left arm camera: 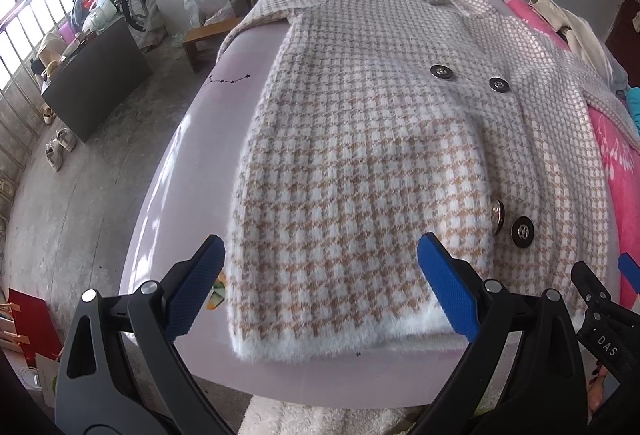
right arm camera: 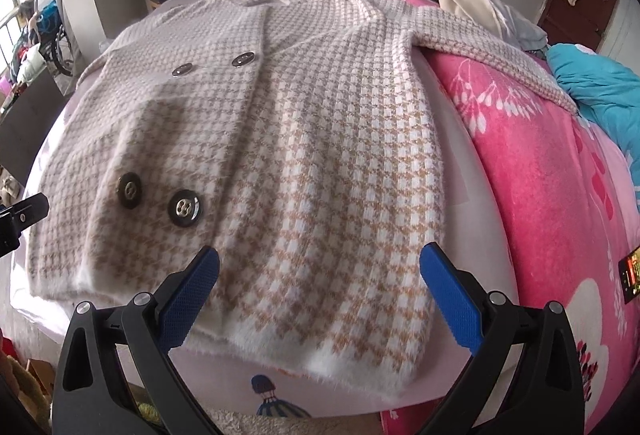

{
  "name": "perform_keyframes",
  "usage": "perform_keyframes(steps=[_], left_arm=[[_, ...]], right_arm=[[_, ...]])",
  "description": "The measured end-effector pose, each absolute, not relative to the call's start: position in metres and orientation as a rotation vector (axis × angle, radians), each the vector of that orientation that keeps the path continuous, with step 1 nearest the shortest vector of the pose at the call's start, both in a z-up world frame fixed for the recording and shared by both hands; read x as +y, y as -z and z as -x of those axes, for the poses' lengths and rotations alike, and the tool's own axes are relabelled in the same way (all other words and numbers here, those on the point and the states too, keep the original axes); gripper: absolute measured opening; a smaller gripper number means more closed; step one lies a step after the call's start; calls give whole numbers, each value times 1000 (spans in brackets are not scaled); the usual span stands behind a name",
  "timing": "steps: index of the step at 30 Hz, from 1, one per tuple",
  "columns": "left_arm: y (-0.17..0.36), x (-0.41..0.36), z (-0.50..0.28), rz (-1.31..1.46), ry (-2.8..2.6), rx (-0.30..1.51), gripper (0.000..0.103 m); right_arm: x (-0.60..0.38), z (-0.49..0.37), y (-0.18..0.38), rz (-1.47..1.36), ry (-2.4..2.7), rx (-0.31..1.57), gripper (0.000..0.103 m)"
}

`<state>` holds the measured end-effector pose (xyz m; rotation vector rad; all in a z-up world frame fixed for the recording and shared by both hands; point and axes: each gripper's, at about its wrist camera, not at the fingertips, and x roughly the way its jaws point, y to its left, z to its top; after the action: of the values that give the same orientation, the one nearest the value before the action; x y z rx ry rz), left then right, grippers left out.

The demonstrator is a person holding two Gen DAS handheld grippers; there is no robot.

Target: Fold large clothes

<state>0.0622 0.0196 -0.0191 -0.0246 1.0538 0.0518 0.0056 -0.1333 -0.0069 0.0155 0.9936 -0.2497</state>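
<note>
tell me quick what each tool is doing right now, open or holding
Left tool: open, holding nothing, above the coat hem.
Right tool: open, holding nothing, over the hem.

The coat [left arm camera: 360, 155] covers most of the bed sheet [left arm camera: 172, 171], so the sheet's middle is out of sight. One sleeve [left arm camera: 256, 15] drops off the sheet's far left edge and its cuff can't be seen. The other sleeve [right arm camera: 500, 55] runs over the pink blanket [right arm camera: 540, 195] toward the blue cloth [right arm camera: 600, 91], cuff hard to make out. A cartoon print [right arm camera: 268, 395] at the sheet's near edge is half under the hem and cut by the frame. The pile of stuff by the window [left arm camera: 92, 3] is too small and blown out to identify. In the left view, the right gripper [left arm camera: 628, 267] is clipped at the frame edge.
</note>
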Motion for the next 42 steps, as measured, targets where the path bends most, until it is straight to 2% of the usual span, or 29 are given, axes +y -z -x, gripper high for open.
perform_keyframes(steps=[8, 16, 18, 23, 25, 26, 28, 31, 33, 36, 38, 39, 40, 42], left_arm=[[21, 46, -68, 113, 94, 957, 93], [42, 75, -77, 125, 131, 989, 95], [50, 77, -78, 97, 126, 1005, 95], [65, 79, -76, 70, 133, 1034, 93], [70, 82, -77, 88, 142, 1044, 73], [71, 83, -79, 94, 139, 1045, 72], [70, 83, -81, 95, 126, 1024, 60], [69, 81, -84, 87, 113, 1011, 49], [68, 81, -83, 92, 119, 1013, 44], [69, 78, -78, 77, 119, 1009, 43], [71, 77, -79, 74, 106, 997, 42], [71, 75, -79, 75, 90, 982, 38], [70, 73, -80, 64, 79, 970, 26], [65, 69, -82, 49, 84, 963, 9]], right_arm=[[-180, -14, 4, -138, 190, 995, 98], [-223, -9, 11, -297, 116, 1040, 98], [-227, -7, 13, -337, 96, 1049, 93], [-235, -8, 22, -402, 74, 1068, 67], [-240, -13, 29, -425, 98, 1070, 62], [-243, -15, 31, -434, 104, 1067, 58], [-248, -17, 34, -470, 105, 1048, 52], [-252, -20, 37, -497, 100, 1038, 48], [-251, -16, 38, -514, 81, 1053, 41], [-246, -6, 43, -517, 70, 1067, 31], [-246, -4, 45, -505, 85, 1054, 21], [-247, -4, 46, -499, 84, 1047, 17], [-248, -6, 46, -489, 83, 1041, 12], [-246, -9, 42, -458, 82, 1041, 10]])
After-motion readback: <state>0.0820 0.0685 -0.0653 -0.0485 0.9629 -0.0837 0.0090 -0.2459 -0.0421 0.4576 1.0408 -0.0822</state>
